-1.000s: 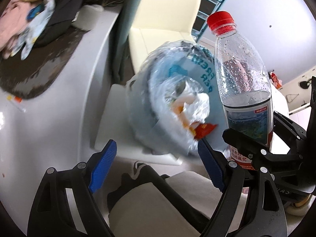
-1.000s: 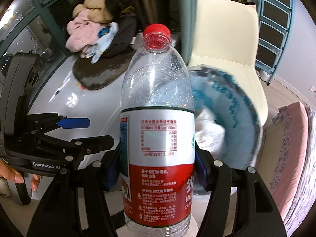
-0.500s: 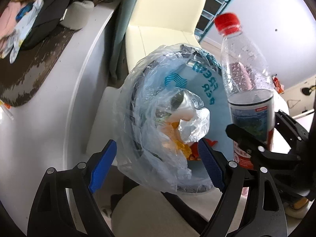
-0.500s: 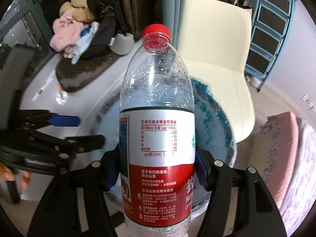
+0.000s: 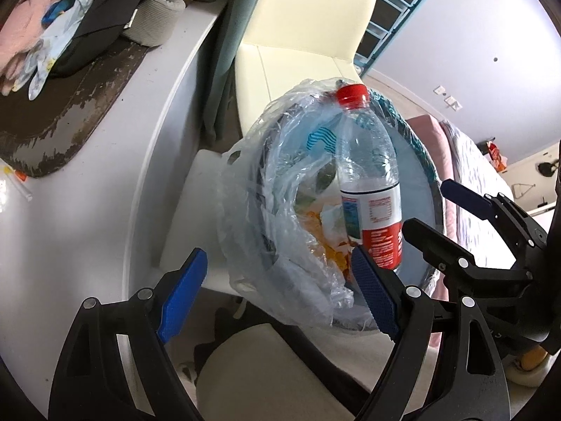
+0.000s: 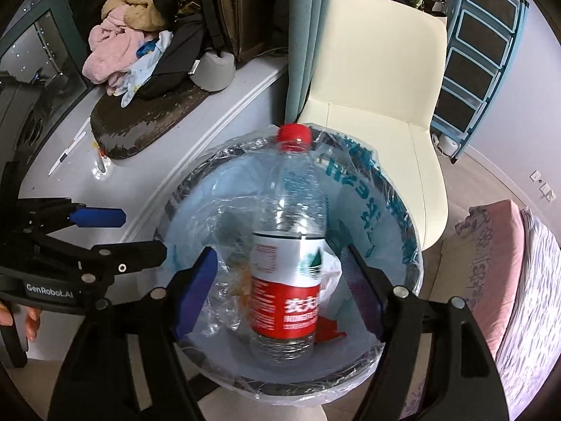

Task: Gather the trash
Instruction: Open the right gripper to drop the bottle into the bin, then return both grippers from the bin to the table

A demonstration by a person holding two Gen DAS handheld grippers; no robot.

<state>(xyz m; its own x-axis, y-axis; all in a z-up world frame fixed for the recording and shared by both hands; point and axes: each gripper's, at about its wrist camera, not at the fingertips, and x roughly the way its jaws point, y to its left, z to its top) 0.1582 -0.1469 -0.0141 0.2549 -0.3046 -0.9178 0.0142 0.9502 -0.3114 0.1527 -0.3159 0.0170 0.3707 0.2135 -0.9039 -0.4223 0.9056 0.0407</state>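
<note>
Clothing pile point(image 6: 119, 52), pink, tan and pale blue, lies at far left on a dark worn mat point(image 6: 147, 122) on the white windowsill ledge point(image 5: 87, 189); a grey ribbed cushion point(image 5: 154, 21) sits just beside it.

Left gripper point(image 5: 280, 280): blue-padded fingers point(image 5: 182, 291) apart, nothing between them, pointed at the near rim of the bin. In the right wrist view it shows at left edge, side on.

Trash bin point(image 6: 410, 224), round, dark rim, lined with a clear plastic bag point(image 5: 252, 210) printed in teal; bag edge drapes loosely over the near side. Inside: crumpled white plastic, orange scraps, a red wrapper point(image 6: 329, 329).

Water bottle point(image 6: 287, 266), clear plastic, red cap, red-and-white label, stands upright inside the bin among the trash, cap level with the far rim.

Right gripper point(image 6: 280, 291): fingers point(image 6: 196, 291) apart on either side of the bottle, a visible gap between each pad and the label, not touching it.

Cream chair point(image 6: 378, 80) stands behind the bin, teal curtain point(image 6: 305, 35) just left of it. Pink floral bedding point(image 6: 508, 263) at far right.
</note>
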